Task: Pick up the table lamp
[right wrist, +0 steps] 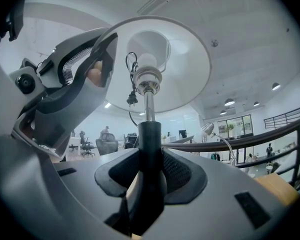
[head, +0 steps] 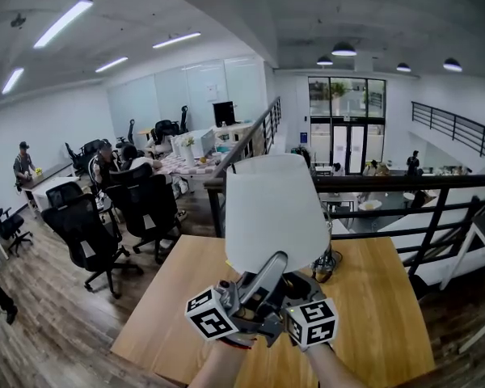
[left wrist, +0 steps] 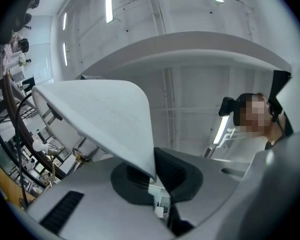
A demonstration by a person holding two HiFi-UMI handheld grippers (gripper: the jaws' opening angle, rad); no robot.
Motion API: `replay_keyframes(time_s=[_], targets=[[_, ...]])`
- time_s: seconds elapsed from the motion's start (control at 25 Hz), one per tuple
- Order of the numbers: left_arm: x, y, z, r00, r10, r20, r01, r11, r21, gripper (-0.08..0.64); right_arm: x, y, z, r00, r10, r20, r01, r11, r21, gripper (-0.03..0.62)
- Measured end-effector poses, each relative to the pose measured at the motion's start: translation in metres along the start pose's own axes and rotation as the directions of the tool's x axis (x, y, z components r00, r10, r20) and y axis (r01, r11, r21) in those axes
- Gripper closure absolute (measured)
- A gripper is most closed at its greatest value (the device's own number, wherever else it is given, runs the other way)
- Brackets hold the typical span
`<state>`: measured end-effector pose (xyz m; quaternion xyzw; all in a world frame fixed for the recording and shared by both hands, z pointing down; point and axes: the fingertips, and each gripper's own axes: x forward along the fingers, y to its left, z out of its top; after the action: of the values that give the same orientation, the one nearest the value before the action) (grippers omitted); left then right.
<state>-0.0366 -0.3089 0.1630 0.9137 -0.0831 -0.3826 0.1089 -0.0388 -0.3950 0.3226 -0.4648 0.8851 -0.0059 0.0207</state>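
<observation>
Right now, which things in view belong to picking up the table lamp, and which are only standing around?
Part of the job:
- table lamp
- left gripper, shut on the rim of its white shade
- right gripper, shut on its black stem

Only standing around:
- wooden table
- office chairs
- railing
- gooseneck lamp
</observation>
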Motion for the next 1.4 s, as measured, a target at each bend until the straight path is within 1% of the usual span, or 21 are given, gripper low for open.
replay_keyframes(time_s=[0.56, 1.4], targets=[[0.000, -0.008, 0.005, 1.000, -0.011, -0.004, 0.011, 1.000, 0.017, 0.551, 0.000, 0.006, 0.007, 1.000, 0.000, 0.014, 0.000, 1.000, -0.008, 0.443], [-0.008, -0.004, 0.007, 1.000, -0.015, 0.001, 0.015, 1.000, 0.002, 0.551, 0.005, 0.009, 0.002, 1.000, -0.011, 0.009, 0.011, 1.000, -0.019, 0.443]])
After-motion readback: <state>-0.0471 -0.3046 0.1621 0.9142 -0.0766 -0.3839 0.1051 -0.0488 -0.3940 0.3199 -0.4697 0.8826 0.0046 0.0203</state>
